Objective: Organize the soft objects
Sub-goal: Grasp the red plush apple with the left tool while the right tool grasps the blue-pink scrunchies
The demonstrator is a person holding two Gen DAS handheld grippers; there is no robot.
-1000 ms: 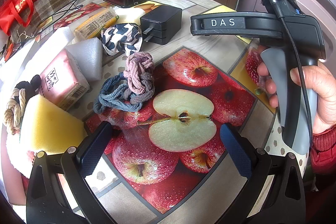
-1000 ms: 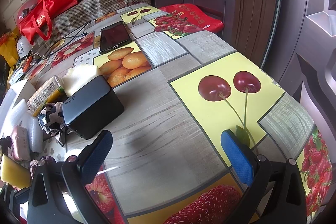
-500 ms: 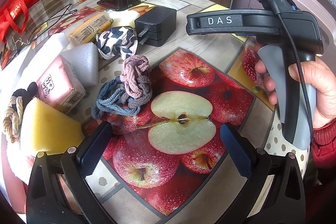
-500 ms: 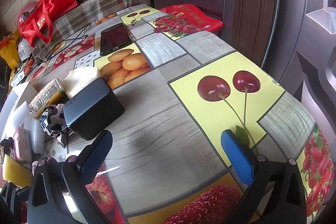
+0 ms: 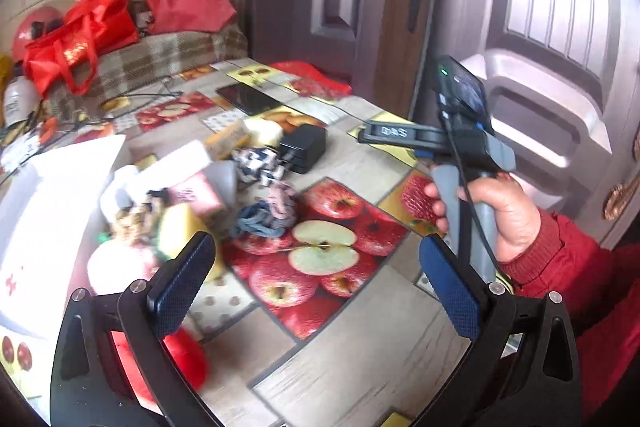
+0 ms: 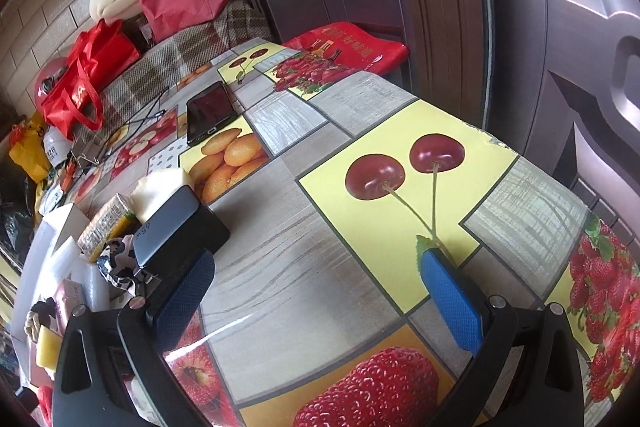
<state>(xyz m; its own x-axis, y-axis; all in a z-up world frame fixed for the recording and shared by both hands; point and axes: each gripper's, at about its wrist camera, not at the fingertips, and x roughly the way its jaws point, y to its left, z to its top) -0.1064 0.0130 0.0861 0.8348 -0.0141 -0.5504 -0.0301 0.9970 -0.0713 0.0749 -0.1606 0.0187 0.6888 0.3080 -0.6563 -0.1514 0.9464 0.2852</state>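
Note:
A pile of soft things lies on the fruit-print table: a blue-grey scrunchie (image 5: 256, 221), a pink scrunchie (image 5: 282, 199), a black-and-white scrunchie (image 5: 258, 165), a yellow sponge (image 5: 180, 231), a pink tissue pack (image 5: 196, 195), grey foam (image 5: 226, 177) and a rope knot (image 5: 130, 223). My left gripper (image 5: 316, 287) is open and empty, raised above the apple print, apart from the pile. My right gripper (image 6: 320, 301) is open and empty over the table's right part; it also shows in the left wrist view (image 5: 400, 133), held by a hand.
A black charger (image 6: 176, 229) and a phone (image 6: 210, 111) lie further back. A white box (image 5: 48, 211) stands at the left. A red soft thing (image 5: 180, 359) lies under my left finger. Red bags (image 5: 80, 39) sit on the checked cloth behind; a door stands to the right.
My left gripper has pulled back and risen, so the pile now looks smaller and farther, and the view is blurred. My right gripper has hardly moved.

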